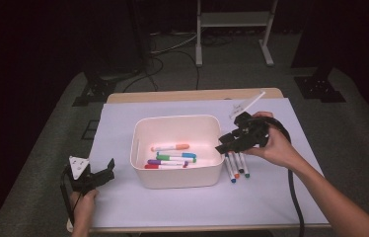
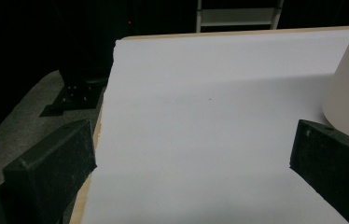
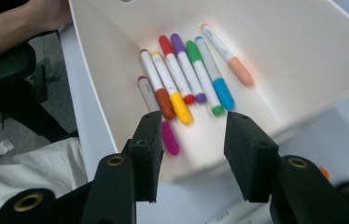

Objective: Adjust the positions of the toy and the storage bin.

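Right gripper point(image 1: 227, 144), jaws half open and empty, hangs at the tub's point(image 1: 177, 181) right rim. Three loose markers point(image 1: 237, 167) lie directly beneath it, long axes running toward the table's near edge. Left gripper point(image 1: 93, 178) open, empty, well apart.

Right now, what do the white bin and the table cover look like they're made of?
The bin looks like moulded plastic, matte to satin: rounded corners, smooth seamless walls, soft sheen inside. The cover looks like thin matte paper or plastic sheet; it lies flat, with a straight cut edge baring the wooden tabletop. Which of the two, I can't tell.
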Available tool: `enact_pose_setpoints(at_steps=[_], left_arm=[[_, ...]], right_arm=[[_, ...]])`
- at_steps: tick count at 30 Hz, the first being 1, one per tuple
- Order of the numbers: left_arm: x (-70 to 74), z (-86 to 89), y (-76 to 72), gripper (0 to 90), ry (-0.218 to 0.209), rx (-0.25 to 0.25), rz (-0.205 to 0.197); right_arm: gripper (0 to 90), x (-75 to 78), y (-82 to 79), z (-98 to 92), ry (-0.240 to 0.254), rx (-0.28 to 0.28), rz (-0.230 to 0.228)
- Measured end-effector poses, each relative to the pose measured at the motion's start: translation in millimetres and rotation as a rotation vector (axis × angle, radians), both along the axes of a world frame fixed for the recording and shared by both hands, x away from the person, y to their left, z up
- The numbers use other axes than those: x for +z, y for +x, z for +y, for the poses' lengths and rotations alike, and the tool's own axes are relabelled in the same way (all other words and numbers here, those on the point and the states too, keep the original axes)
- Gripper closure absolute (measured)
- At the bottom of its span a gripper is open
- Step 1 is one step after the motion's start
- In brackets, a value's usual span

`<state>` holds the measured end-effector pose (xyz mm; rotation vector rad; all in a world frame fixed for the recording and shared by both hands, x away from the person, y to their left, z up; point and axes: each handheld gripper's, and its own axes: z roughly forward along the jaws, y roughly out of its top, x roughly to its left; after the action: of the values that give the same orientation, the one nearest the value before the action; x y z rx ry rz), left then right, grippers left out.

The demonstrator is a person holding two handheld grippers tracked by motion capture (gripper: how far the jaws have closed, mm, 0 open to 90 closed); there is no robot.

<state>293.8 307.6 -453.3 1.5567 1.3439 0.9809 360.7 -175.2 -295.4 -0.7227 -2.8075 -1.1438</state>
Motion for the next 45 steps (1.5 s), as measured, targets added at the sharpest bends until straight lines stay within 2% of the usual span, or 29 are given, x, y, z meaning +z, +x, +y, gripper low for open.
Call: enact_pose_setpoints(at_steps=[4, 7, 9, 15, 21, 23, 27, 32, 38, 42, 45], left_arm=[[-0.1, -0.5, 0.0, 0.0, -0.001, 0.0, -0.002], [-0.1, -0.3, 0.0, 0.0, 0.001, -0.001, -0.001], [-0.1, -0.1, -0.1, 0.0, 0.0, 0.0, -0.002], [-0.2, -0.1, 0.0, 0.0, -0.001, 0.001, -0.003], [-0.2, -0.1, 0.0, 0.0, -0.002, 0.002, -0.002], [-0.2, -0.1, 0.1, 0.0, -0.003, 0.002, -0.004], [-0.2, 0.0, 0.0, 0.0, -0.003, 0.002, -0.004], [-0.2, 0.0, 0.1, 0.0, -0.004, 0.002, -0.004], [-0.2, 0.3, 0.2, 0.0, -0.008, 0.002, -0.004], [-0.2, 0.3, 0.1, 0.0, -0.007, 0.001, -0.005], [-0.2, 0.1, 0.0, 0.0, -0.006, 0.0, -0.006]], right_arm=[[55.1, -5.8, -3.7, -24.0, 0.021, -0.041, -0.004], [54.8, -16.4, -4.0, -36.4, 0.006, -0.072, 0.0], [54.6, -27.2, -2.6, -44.0, 0.004, -0.097, 0.015], [54.2, -62.7, 6.0, -58.8, -0.042, -0.154, 0.042], [53.2, -91.9, 14.2, -65.7, -0.093, -0.205, 0.055], [53.2, -98.9, 16.4, -66.4, -0.114, -0.226, 0.057], [53.4, -110.5, 20.2, -67.2, -0.126, -0.262, 0.052], [54.8, -120.6, 26.5, -65.9, -0.131, -0.307, 0.053], [56.0, -128.6, 33.8, -64.9, -0.15, -0.36, 0.033], [56.0, -133.8, 36.9, -65.4, -0.14, -0.375, 0.053], [56.5, -136.0, 36.7, -64.9, -0.151, -0.378, 0.046]])
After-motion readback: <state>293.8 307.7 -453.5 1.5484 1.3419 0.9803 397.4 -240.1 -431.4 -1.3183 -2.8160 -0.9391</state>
